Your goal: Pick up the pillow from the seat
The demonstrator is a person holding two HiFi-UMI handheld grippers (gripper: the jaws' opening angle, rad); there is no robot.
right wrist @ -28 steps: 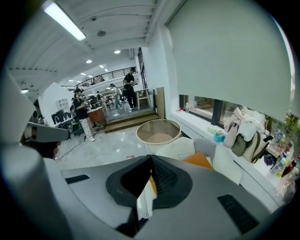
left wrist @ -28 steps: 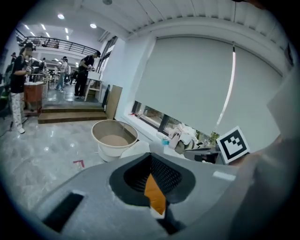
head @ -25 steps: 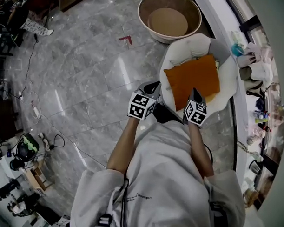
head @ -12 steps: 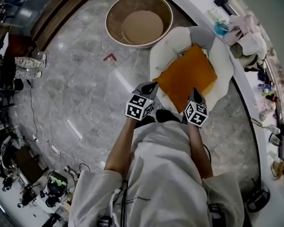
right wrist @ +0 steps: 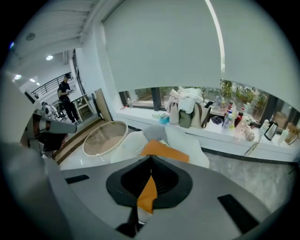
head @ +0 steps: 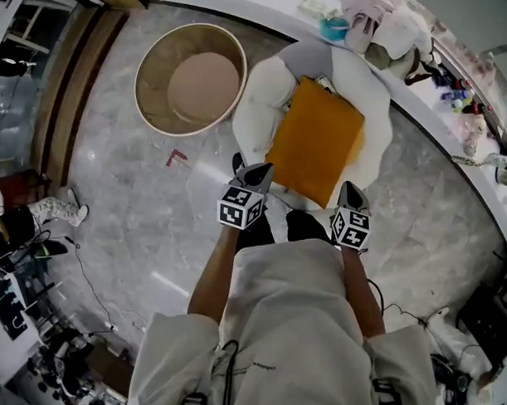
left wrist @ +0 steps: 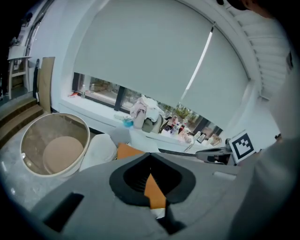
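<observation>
Squaring up to the white cushioned chair (head: 254, 98), the person has turned toward it over the last second. In the head view the orange pillow (head: 318, 141) has swung from the upper right to straight ahead, between the two arms. That suggests the approach is nearly finished, with the grasp itself not yet begun.

The pillow lies flat on the seat, set cornerwise, with nothing touching it. The left hand-held gripper (head: 260, 167) shows just beside the pillow's near left corner. The right hand-held gripper (head: 349, 188) is just off its near right edge.

Both have their jaws drawn together to a thin slit and hold nothing; the orange seen through each slit is the pillow beyond. They would likely have to open before either could take an edge.
</observation>
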